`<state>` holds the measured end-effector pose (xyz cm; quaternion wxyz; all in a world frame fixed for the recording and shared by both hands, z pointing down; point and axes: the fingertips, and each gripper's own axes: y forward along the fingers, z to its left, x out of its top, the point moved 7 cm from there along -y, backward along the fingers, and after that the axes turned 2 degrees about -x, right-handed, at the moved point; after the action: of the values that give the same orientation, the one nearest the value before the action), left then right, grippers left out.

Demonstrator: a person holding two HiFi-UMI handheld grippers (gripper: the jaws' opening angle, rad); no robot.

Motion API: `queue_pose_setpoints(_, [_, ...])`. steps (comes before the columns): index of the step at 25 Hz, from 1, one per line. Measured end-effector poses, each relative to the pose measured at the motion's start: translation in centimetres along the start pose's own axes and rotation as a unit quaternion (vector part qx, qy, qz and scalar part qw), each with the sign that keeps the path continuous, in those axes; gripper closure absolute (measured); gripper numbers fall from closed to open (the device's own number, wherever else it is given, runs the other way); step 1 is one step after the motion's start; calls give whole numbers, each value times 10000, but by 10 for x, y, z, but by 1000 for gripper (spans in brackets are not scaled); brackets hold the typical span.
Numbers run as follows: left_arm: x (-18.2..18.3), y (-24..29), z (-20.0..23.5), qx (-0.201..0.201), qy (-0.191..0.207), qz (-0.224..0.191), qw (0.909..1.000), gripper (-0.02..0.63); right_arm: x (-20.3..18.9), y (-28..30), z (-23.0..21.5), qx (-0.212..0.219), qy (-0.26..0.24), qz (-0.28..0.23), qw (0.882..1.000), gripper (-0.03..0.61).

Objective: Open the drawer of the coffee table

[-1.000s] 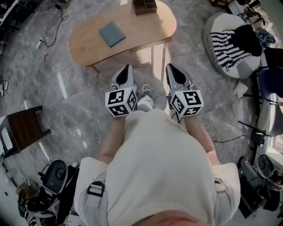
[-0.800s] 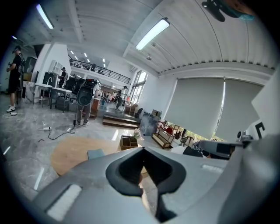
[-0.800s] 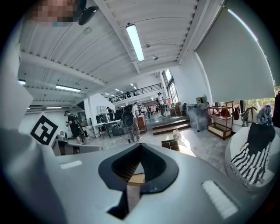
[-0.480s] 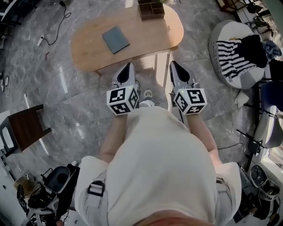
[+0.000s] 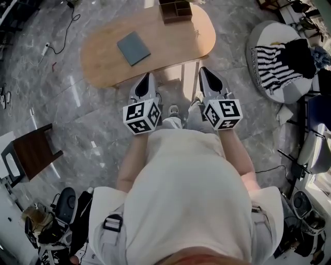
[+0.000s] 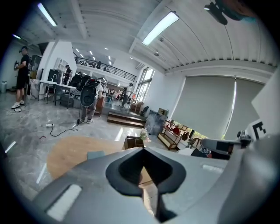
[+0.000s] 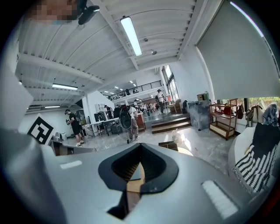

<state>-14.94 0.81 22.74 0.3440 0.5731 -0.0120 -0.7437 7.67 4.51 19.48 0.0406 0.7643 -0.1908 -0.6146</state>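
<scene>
Coffee table (image 5: 103, 62) is faced by left gripper (image 5: 147, 78) and right gripper (image 5: 203, 70), both held clenched and empty near its edge.

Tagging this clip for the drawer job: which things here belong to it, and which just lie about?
For the job: coffee table, left hand-held gripper, right hand-held gripper.
Lying about: blue pad, wooden box, striped cloth, dark chair.
</scene>
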Motion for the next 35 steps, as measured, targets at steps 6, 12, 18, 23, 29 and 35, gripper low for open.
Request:
queue_pose_setpoints(6, [-8,18,7,257,-152,-12,9996,617,-4,18,-25,109,-100,205,9997,577])
queue_pose_setpoints(12, [-24,38,21,594,-352,53,9976,617,-21,40,-50,198,-111,563,9982,578])
queue_pose_setpoints(18, [-54,58,36,911,-490,113,9946,617,-49,64,-68,342,-228,851,9955,577])
queue_pose_setpoints(23, [-88,79,46,1064,-560,315,9922,617,-77,81,-96,279,-253,1036,9939,577])
queue_pose_setpoints(29, [-137,112,70,1213,-541,567,9895,617,-133,114,-134,108,-242,1372,9902,577])
queue_pose_setpoints(35, [-189,138,92,1297,-497,760,9874,617,-184,134,-165,5,-359,1620,9861,577])
